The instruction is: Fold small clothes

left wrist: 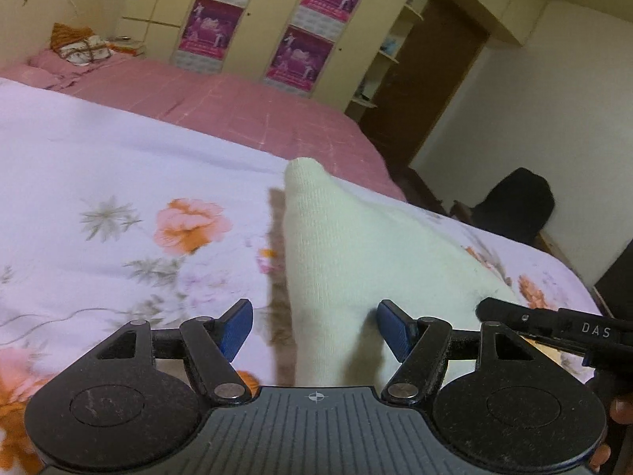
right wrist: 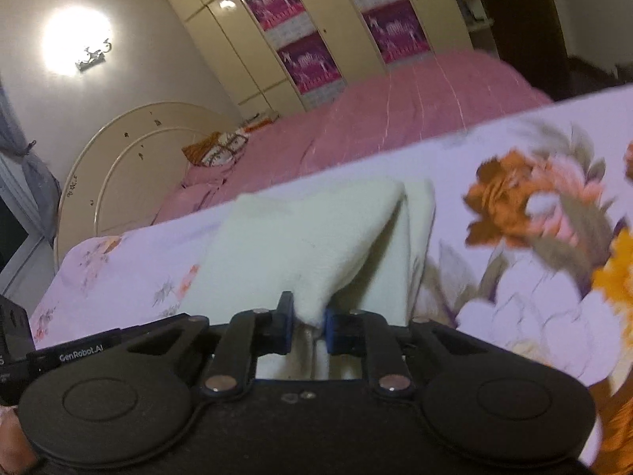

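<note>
A small cream knitted garment point(left wrist: 336, 245) lies on a white floral bedsheet point(left wrist: 118, 182). My left gripper point(left wrist: 314, 330) is open, its blue pads on either side of the cloth's near end, not pinching it. In the right wrist view the same cream garment point(right wrist: 300, 245) is lifted into a tent shape. My right gripper point(right wrist: 308, 322) is shut on its near corner, blue pads pressed on the fabric. The right gripper's black body point(left wrist: 554, 326) shows at the right edge of the left wrist view.
A pink quilt point(left wrist: 237, 99) covers the far part of the bed, with pillows point(left wrist: 79, 47) at the headboard point(right wrist: 118, 150). Cream wardrobes with purple posters point(left wrist: 300, 27) stand behind. A dark chair point(left wrist: 514, 206) and a brown door point(left wrist: 427, 79) are past the bed's right edge.
</note>
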Demonstrator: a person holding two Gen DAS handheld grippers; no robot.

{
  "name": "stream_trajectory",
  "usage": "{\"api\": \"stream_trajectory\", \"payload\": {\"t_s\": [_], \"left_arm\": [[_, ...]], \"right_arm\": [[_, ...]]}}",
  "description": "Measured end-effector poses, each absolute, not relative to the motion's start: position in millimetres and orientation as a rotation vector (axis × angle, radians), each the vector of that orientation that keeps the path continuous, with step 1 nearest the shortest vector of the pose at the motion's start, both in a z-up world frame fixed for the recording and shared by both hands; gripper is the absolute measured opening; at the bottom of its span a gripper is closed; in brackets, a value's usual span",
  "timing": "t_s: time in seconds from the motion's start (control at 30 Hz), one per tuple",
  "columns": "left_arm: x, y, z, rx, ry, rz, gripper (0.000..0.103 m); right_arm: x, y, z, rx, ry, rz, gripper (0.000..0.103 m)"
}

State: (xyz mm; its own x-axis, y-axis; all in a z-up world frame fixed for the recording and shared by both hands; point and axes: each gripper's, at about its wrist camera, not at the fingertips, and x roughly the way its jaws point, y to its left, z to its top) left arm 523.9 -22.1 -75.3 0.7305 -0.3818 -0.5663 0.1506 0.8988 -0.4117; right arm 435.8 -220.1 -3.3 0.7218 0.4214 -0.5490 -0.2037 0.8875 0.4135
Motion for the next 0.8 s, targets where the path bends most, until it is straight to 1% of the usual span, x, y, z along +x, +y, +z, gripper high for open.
{"api": "stream_trajectory", "payload": {"t_s": [0.1, 0.2, 0.27, 0.37, 0.4, 0.43, 0.5, 0.57, 0.63, 0.7, 0.77, 0.8], "left_arm": [[530.9, -30.4, -80.6, -0.327, 0.709, -0.312, 0.068], [534.0, -41.8, -86.9, -0.262, 0.749, -0.306, 0.069], [532.8, -42.6, -83.7, -0.241, 0.744, -0.309, 0.069], [532.5, -39.4, -76.6, -0.238, 0.751, -0.313, 0.069], [532.3, -38.4, -71.8, -0.240, 0.750, -0.311, 0.069], [532.2, -36.2, -65.8, -0.248, 0.724, -0.305, 0.069], [537.7, -26.1, -52.8, -0.278, 0.647, -0.282, 0.069], [552.9, -20.0, -48.5, -0.277, 0.643, -0.254, 0.069], [569.6, -17.8, -43.7, -0.264, 0.641, -0.248, 0.069], [587.6, -20.0, -43.2, -0.260, 0.659, -0.260, 0.069], [602.2, -23.3, -47.1, -0.255, 0.686, -0.267, 0.069], [608.7, -25.3, -49.7, -0.247, 0.693, -0.270, 0.069]], "right_arm": [[431.4, -230.2, 3.0, 0.320, 0.658, 0.345, 0.015], [440.9, -235.5, -12.3, 0.324, 0.706, 0.323, 0.015], [442.0, -240.7, -26.0, 0.365, 0.732, 0.325, 0.015], [439.3, -243.9, -25.0, 0.391, 0.734, 0.336, 0.015], [439.1, -245.3, -23.1, 0.403, 0.736, 0.345, 0.020], [438.2, -248.2, -21.6, 0.414, 0.730, 0.350, 0.021], [435.3, -254.8, -14.5, 0.424, 0.683, 0.330, 0.031], [439.3, -261.5, -9.6, 0.441, 0.655, 0.303, 0.033], [451.6, -264.6, -8.0, 0.463, 0.666, 0.308, 0.034], [465.5, -262.7, -8.6, 0.454, 0.686, 0.312, 0.038], [479.7, -261.2, -12.2, 0.457, 0.702, 0.286, 0.038], [487.4, -263.3, -14.3, 0.474, 0.711, 0.282, 0.037]]}}
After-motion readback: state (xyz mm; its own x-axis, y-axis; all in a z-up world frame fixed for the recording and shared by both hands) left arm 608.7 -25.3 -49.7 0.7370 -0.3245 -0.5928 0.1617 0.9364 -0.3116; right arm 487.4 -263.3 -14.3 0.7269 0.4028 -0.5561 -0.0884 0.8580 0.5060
